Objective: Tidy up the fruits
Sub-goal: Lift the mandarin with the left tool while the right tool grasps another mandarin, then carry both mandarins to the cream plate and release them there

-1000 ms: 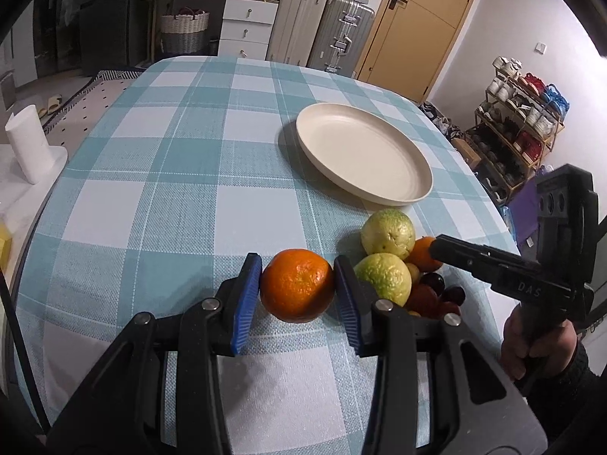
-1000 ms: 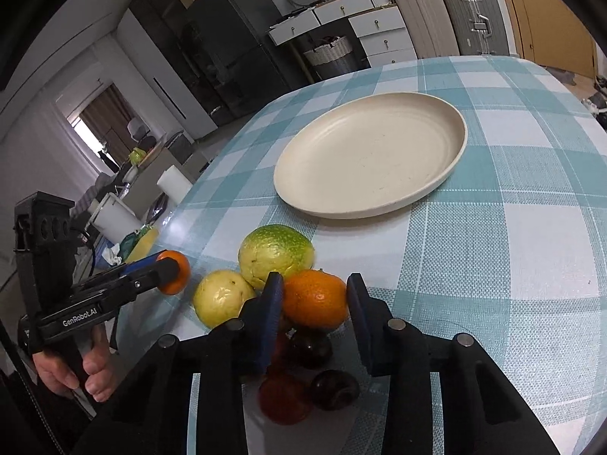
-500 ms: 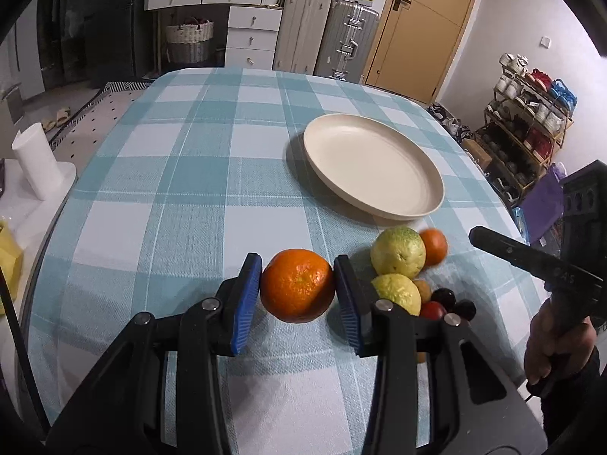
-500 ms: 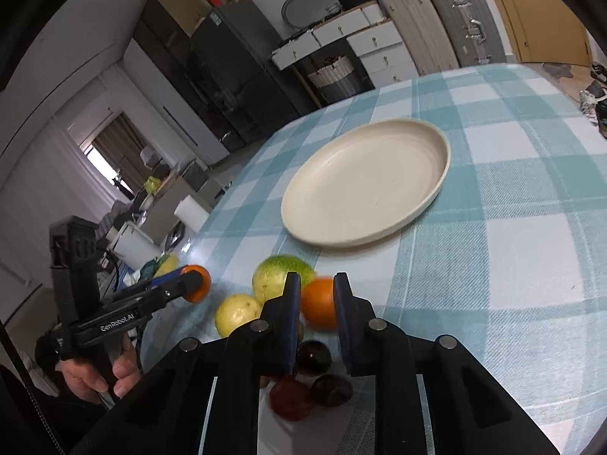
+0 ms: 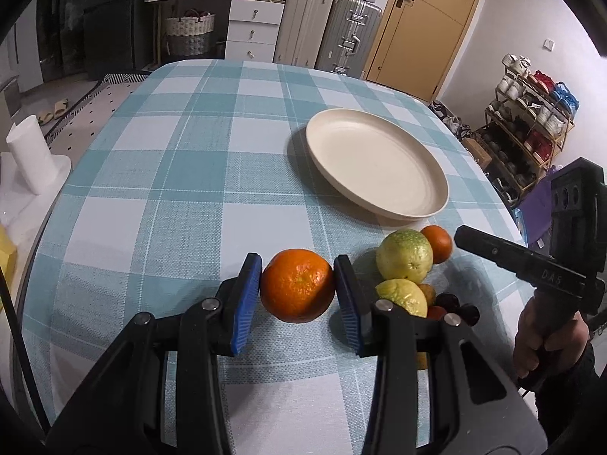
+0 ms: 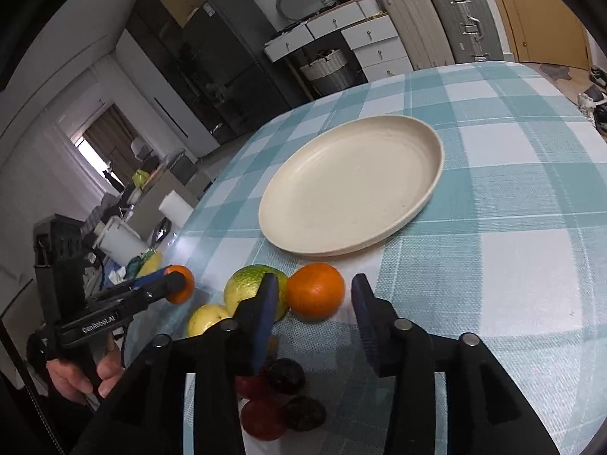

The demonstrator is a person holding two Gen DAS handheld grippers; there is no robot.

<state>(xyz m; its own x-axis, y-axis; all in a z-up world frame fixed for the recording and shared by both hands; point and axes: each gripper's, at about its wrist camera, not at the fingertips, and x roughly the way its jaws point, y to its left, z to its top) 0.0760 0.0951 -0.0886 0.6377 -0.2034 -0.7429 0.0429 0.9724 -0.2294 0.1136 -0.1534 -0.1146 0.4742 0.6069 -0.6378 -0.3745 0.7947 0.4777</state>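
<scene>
**Right gripper's jaws part around the second orange**

Half a second ago the right gripper's (image 6: pixel 313 305) blue pads stood nearly together just short of the small orange (image 6: pixel 315 291); now they are spreading, the orange between them on the cloth, near the left pad and clear of the right. The left gripper (image 5: pixel 297 290) has kept its hold: pads pressed on both sides of the large orange (image 5: pixel 297 290), lifted just off the checked tablecloth (image 5: pixel 182 197).

Count: two oranges, two yellow-green citrus fruits (image 6: pixel 255 290) (image 6: pixel 206 320), at least three small dark red fruits (image 6: pixel 284 375) in the huddle, some hidden by the fingers. One cream plate (image 6: pixel 428 189) sits bare beyond the pile.
</scene>
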